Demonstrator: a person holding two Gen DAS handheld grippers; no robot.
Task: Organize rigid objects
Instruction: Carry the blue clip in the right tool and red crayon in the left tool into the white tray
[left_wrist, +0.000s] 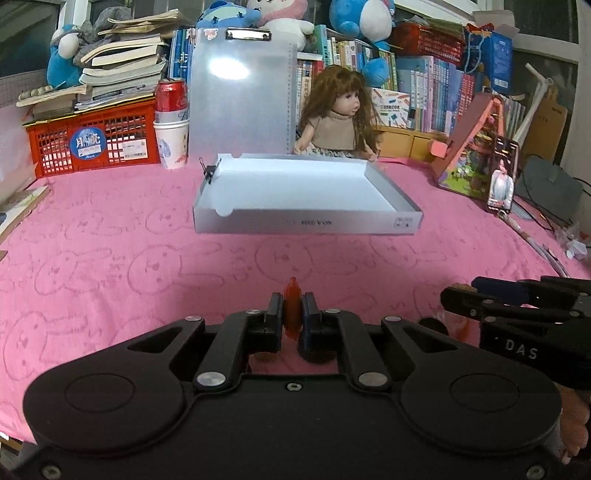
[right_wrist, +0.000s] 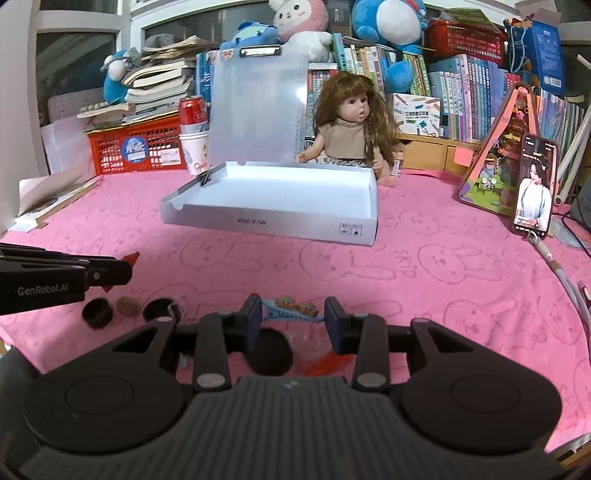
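Slippage was the main risk: the left gripper (left_wrist: 292, 317) pinched a thin orange piece (left_wrist: 291, 308) tightly, with only narrow contact, and a jolt could drop it short of the white tray (left_wrist: 306, 221). The right gripper (right_wrist: 293, 319) clamped a blue hair clip (right_wrist: 291, 309) between half-spread jaws. Remaining on the pink cloth (right_wrist: 406, 266): two black rings (right_wrist: 96, 312), one coin (right_wrist: 128, 306), one black disc (right_wrist: 271, 350).
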